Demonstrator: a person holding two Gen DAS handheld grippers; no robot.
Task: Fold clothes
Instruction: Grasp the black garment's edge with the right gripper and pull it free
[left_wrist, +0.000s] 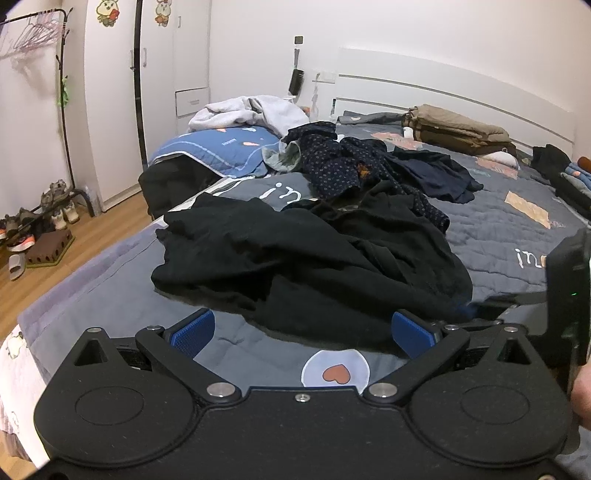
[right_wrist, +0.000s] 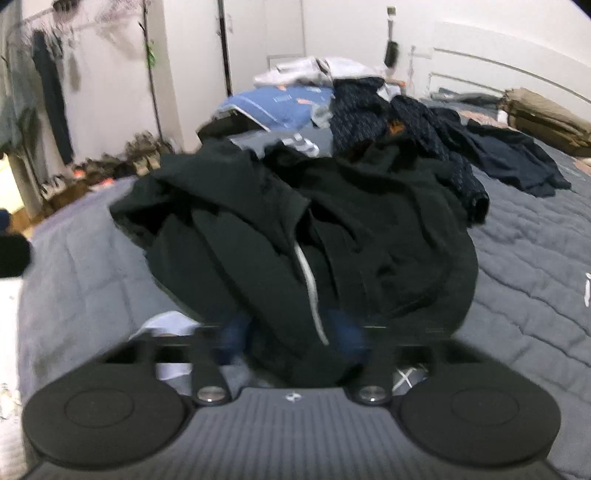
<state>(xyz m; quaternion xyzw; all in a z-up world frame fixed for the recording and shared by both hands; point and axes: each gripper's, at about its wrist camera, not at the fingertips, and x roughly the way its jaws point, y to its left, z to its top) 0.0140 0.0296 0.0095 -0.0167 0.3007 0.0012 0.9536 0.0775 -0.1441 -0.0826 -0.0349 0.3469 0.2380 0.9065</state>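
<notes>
The black garment (right_wrist: 295, 229) is soft, limp and bunched near the bed's (right_wrist: 535, 295) foot edge. Right tongs (right_wrist: 291, 332) pinch its hem; left tongs (left_wrist: 303, 328) gape, empty. Best held at hem corners.

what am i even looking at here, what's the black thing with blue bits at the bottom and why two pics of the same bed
Those are two hand-held grippers, one in each of a person's hands, each with its own camera looking along its fingers, hence two views. In the left view, the left gripper stands open, blue pads wide apart, nothing between them. In the right view, which is blurred, the right gripper has a fold of the crumpled black garment between its blue pads; whether they press on it I cannot tell. On the bed also lie a dotted navy garment and a tan folded pile.
</notes>
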